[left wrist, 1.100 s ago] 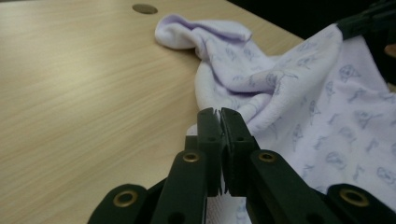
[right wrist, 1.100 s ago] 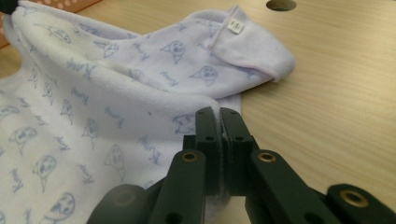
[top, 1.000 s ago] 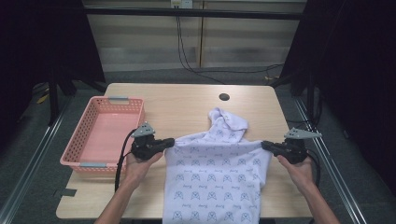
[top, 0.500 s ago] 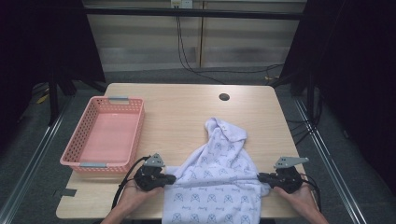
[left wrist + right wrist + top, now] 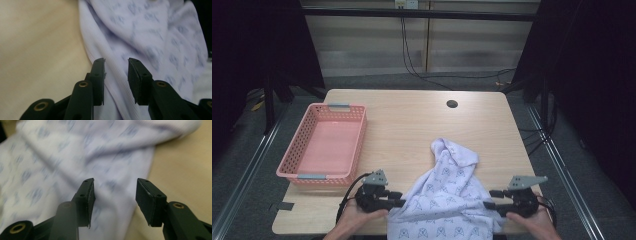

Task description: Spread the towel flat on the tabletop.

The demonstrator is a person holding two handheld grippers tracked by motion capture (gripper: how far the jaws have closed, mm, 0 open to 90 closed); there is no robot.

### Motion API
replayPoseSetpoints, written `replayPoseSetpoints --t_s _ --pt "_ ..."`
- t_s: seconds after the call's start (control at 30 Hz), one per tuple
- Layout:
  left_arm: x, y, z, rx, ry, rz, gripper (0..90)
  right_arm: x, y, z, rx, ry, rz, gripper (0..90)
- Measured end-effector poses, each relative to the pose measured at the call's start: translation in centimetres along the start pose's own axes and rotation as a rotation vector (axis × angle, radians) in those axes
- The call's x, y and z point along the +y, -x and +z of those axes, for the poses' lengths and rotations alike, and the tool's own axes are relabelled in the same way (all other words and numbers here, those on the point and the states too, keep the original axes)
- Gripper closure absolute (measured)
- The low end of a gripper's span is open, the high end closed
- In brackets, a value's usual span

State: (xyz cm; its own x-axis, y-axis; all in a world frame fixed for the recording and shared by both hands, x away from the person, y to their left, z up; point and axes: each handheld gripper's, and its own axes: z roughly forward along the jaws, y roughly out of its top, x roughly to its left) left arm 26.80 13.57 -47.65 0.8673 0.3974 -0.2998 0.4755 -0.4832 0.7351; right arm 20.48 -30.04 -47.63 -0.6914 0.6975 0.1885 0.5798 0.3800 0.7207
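White printed cotton garment [image 5: 447, 200] lies at the wooden counter's [image 5: 412, 120] near edge; left tool [image 5: 398, 199] and right tool [image 5: 490, 199] have just been opening, pads clear; withdraw sideways without snagging the hem

garment [image 5: 447, 192] | pale lilac cloth, small blue print, ribbed hem | lies spread and rumpled, one end bunched up | front right of the pink basket [image 5: 324, 145], at tabletop's near edge
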Motion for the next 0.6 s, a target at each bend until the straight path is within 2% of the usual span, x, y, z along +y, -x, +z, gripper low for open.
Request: replayPoseSetpoints --t_s 0.03,0.1,0.2,0.27,0.37,0.43,0.5,0.53,0.57,0.6 --pt "0.4 -0.4 0.2 0.008 0.018 -0.010 66.3 0.6 0.6 0.2 -0.019 0.025 0.006 51.0" --pt "1.5 -1.0 1.3 0.038 0.034 -0.018 67.0 1.9 1.3 0.8 -0.070 0.038 -0.021 52.8" --pt "2.8 -1.5 3.9 0.050 -0.001 0.001 67.2 4.5 2.1 2.8 -0.095 0.079 -0.053 53.1" --pt "3.1 -1.7 5.2 0.047 -0.020 0.005 65.9 5.8 2.5 4.2 -0.089 0.087 -0.035 51.4" --pt "3.4 -1.7 6.4 0.070 -0.052 0.028 55.3 7.6 2.6 6.9 -0.087 0.079 -0.055 49.1" --pt "3.4 -1.7 6.8 0.098 -0.059 0.029 54.7 8.4 2.4 8.9 -0.102 0.052 -0.079 48.2" --pt "3.5 -1.7 7.1 0.105 -0.084 0.042 62.9 8.6 2.2 10.5 -0.117 0.019 -0.090 51.8" --pt "3.6 -1.8 7.1 0.092 -0.100 0.051 69.3 8.6 2.2 11.0 -0.119 0.000 -0.097 58.3" --pt "3.7 -1.7 7.0 0.117 -0.100 0.056 79.0 8.6 2.0 11.4 -0.153 -0.003 -0.107 71.4" --pt "3.8 -2.0 6.7 0.110 -0.074 0.042 85.2 8.6 2.1 11.3 -0.150 0.012 -0.098 79.5"
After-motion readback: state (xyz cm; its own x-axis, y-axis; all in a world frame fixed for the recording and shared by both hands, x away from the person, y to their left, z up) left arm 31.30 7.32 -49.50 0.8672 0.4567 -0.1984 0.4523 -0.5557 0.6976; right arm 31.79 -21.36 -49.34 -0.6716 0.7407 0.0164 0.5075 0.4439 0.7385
